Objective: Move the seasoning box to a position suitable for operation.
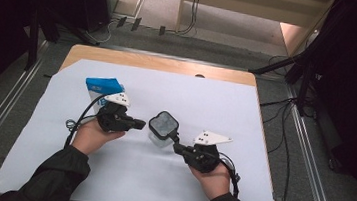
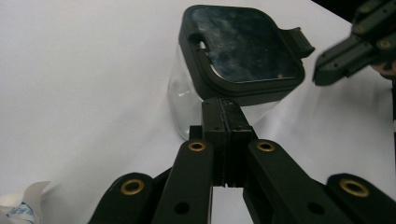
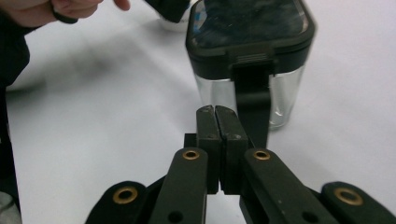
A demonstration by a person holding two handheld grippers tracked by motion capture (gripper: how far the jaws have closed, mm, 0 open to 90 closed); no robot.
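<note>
- Covering most of the tabletop is a white sheet; the work takes place near the middle of it, with both of the person's forearms entering from the near edge.
- Standing upright on the sheet between the two grippers is the task's thing, a clear container with a black square lid. The lid is seated on the body, and its side latch hangs down the wall facing the right gripper.
- Lying at the far left of the sheet, beyond the left gripper, is a blue and white packet. It is well apart from the container and nothing touches it.
- Left gripper: jaws pressed together with nothing between them. The tips point at the container from its left, just beside it; whether they touch the wall cannot be told.
- Right gripper: jaws pressed together, empty. The tips sit just in front of the latch, near the lower half of the container.
- Progress, as a judgement: the approach is complete, since both grippers are at the container. No grip is made, the lid is still on and the latch looks unreleased.
- Remaining, as a judgement: steady the container with one gripper, work the latch with the other, then lift the lid off.
</note>
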